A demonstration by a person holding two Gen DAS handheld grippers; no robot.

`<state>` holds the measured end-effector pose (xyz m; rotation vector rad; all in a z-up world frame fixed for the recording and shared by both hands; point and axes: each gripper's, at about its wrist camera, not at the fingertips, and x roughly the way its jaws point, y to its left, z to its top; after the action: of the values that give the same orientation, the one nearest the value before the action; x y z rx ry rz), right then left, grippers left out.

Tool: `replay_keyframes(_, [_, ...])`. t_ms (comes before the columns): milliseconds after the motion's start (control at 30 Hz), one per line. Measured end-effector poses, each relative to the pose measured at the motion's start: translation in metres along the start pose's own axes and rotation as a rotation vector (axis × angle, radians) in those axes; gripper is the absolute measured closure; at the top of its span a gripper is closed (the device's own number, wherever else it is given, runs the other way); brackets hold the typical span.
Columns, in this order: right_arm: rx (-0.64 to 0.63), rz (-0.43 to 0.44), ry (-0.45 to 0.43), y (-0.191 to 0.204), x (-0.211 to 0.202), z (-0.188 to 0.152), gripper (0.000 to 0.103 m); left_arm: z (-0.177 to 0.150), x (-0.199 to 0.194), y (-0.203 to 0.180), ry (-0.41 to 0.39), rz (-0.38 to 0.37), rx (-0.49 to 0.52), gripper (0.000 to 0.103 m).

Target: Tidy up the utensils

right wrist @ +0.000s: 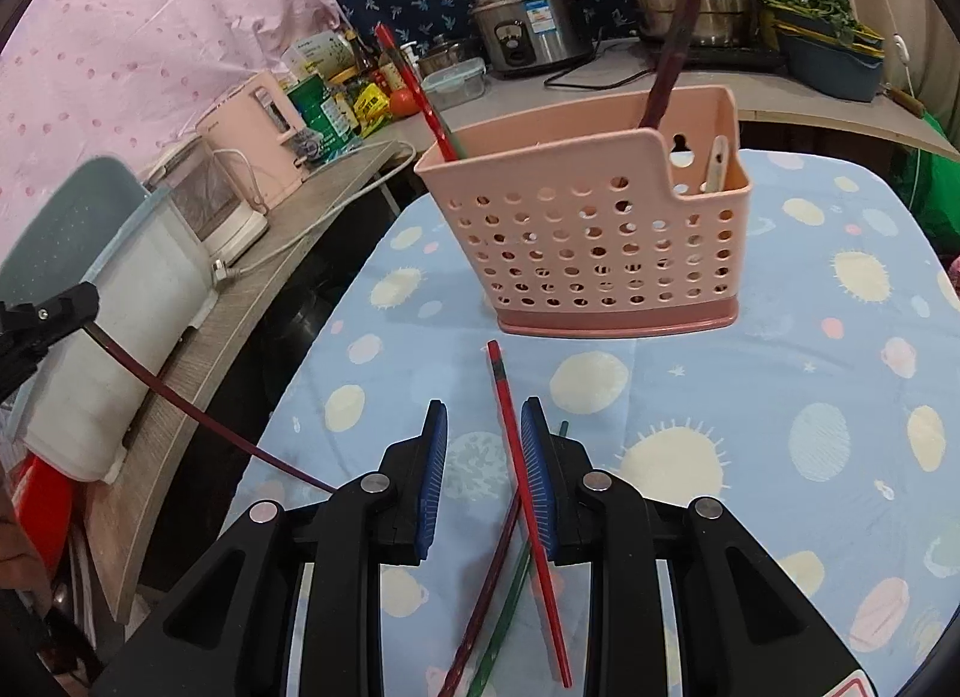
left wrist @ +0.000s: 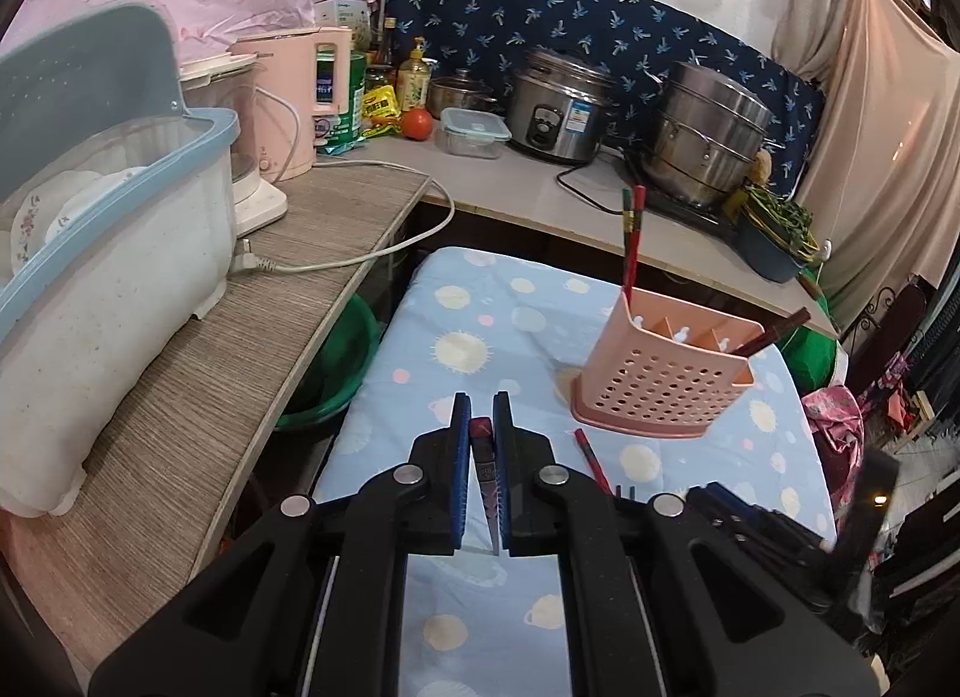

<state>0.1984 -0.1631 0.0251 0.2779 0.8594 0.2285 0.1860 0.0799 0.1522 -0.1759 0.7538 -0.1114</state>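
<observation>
Left wrist view: the pink perforated utensil holder (left wrist: 666, 373) stands near the ironing board's (left wrist: 456, 301) far right edge, holding two upright chopsticks (left wrist: 631, 241) and a dark one leaning right. The left gripper (left wrist: 482, 439) is clamped on a dark chopstick (left wrist: 483, 478).

Right wrist view: the holder (right wrist: 591, 241) (compartmented) also contains a pale utensil (right wrist: 715, 163). The right gripper (right wrist: 483, 445) is partly open over loose chopsticks, its right pad touching a red chopstick (right wrist: 525, 493).
</observation>
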Motion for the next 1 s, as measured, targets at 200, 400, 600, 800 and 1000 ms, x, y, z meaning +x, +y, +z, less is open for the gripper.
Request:
replay_keyframes(200, [-0.052, -0.013, 0.071, 0.004, 0.059, 0.012, 0.077, 0.01, 0.007, 0.007, 0.0, 0.002, -0.008, 0.096])
replay_keyframes(400, [-0.094, -0.024, 0.126, 0.005, 0.108, 0.02, 0.077, 0.016, 0.015, 0.012, 0.013, 0.0, -0.017, 0.096])
replay_keyframes(600, [-0.115, -0.061, 0.152, 0.005, 0.13, 0.018, 0.094, 0.021, 0.021, 0.016, 0.016, 0.003, -0.021, 0.096])
replay_keyframes(800, [-0.107, -0.079, 0.084, 0.004, 0.097, 0.019, 0.096, 0.025, 0.028, 0.02, 0.014, 0.012, -0.029, 0.095])
replay_keyframes(1000, [-0.063, -0.049, -0.07, 0.002, 0.001, 0.022, 0.096, 0.017, 0.031, 0.011, 0.037, -0.003, -0.029, 0.096])
